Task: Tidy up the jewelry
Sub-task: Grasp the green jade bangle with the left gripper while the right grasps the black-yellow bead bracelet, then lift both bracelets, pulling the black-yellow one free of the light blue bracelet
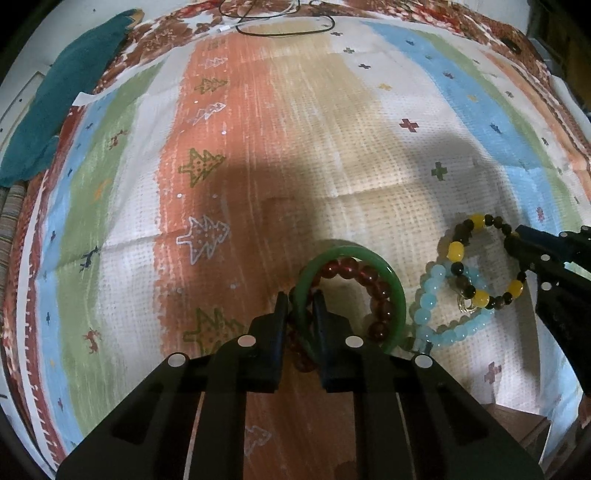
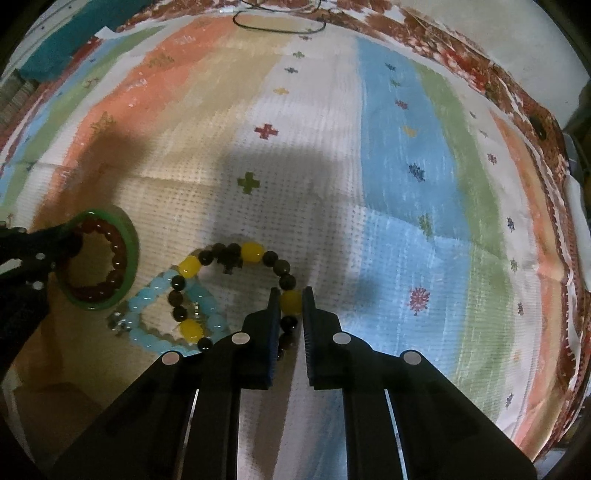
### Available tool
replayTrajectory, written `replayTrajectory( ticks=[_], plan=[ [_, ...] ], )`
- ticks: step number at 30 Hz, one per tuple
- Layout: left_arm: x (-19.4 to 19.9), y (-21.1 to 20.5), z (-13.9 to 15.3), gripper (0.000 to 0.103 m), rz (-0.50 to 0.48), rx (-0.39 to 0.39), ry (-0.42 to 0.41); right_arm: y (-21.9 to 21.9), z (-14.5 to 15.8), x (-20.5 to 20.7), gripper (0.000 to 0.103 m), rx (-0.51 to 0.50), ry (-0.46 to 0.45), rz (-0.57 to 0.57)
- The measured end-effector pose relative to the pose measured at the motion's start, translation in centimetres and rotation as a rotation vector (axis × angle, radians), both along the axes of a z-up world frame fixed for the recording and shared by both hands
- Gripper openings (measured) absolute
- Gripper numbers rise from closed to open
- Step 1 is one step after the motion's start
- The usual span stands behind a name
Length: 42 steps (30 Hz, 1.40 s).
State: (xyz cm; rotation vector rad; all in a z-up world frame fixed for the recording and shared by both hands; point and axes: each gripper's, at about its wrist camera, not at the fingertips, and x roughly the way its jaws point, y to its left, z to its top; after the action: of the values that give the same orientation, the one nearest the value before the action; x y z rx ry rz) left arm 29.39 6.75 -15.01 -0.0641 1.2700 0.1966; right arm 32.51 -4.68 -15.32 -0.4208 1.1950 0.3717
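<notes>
Striped woven cloth with tree and cross motifs (image 1: 332, 122) covers the whole surface, teal fabric (image 1: 62, 99) bunched far left, black cord loop (image 1: 284, 26) at the far edge. All jewelry sits near me, centre. My left gripper (image 1: 300, 312) is clamped on the smooth green bangle (image 1: 354, 254); dark red bead bracelet (image 1: 369, 273) lies inside it, and its near beads look pinched in too. My right gripper (image 2: 290, 302) is closed on the yellow-and-dark bead bracelet (image 2: 255, 253), pads squeezing a yellow bead. That bracelet overlaps the pale blue bead bracelet (image 2: 155, 291), just right of the bangle. Risk: lifting drags the blue one along if tangled; round bead may pop out of the pads; red strand may drop from the bangle.
</notes>
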Motion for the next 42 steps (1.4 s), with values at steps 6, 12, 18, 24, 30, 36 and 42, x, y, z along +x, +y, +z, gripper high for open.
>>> replayTrajectory(
  ticks=[6, 12, 18, 24, 30, 36, 42],
  plan=[
    [-0.5, -0.1, 0.7, 0.013, 0.005, -0.009, -0.015, 0.0, 1.4, -0.6, 0.012, 0.016, -0.017, 0.007],
    [-1.3, -0.5, 1.8, 0.013, 0.006, -0.021, -0.038, -0.6, 2.6, -0.9, 0.012, 0.069, -0.013, 0.0],
    [-2.1, -0.5, 2.4, 0.013, 0.018, -0.04, -0.047, -0.7, 4.0, -1.5, 0.012, 0.104, -0.031, 0.005],
    [-2.5, -0.1, 3.1, 0.013, 0.033, -0.08, -0.065, -0.9, 5.0, -1.9, 0.012, 0.135, -0.046, 0.003],
    [-2.9, 0.0, 3.5, 0.013, 0.038, -0.083, -0.067, -1.1, 6.0, -2.4, 0.012, 0.163, -0.055, 0.007],
    [-2.8, 0.2, 2.4, 0.014, 0.048, -0.063, -0.017, -1.1, 6.1, -2.6, 0.012, 0.166, -0.051, 0.013],
    [-2.5, 1.0, 1.7, 0.023, 0.073, -0.085, 0.008, -1.1, 5.9, -2.4, 0.012, 0.163, -0.043, 0.015]
  ],
)
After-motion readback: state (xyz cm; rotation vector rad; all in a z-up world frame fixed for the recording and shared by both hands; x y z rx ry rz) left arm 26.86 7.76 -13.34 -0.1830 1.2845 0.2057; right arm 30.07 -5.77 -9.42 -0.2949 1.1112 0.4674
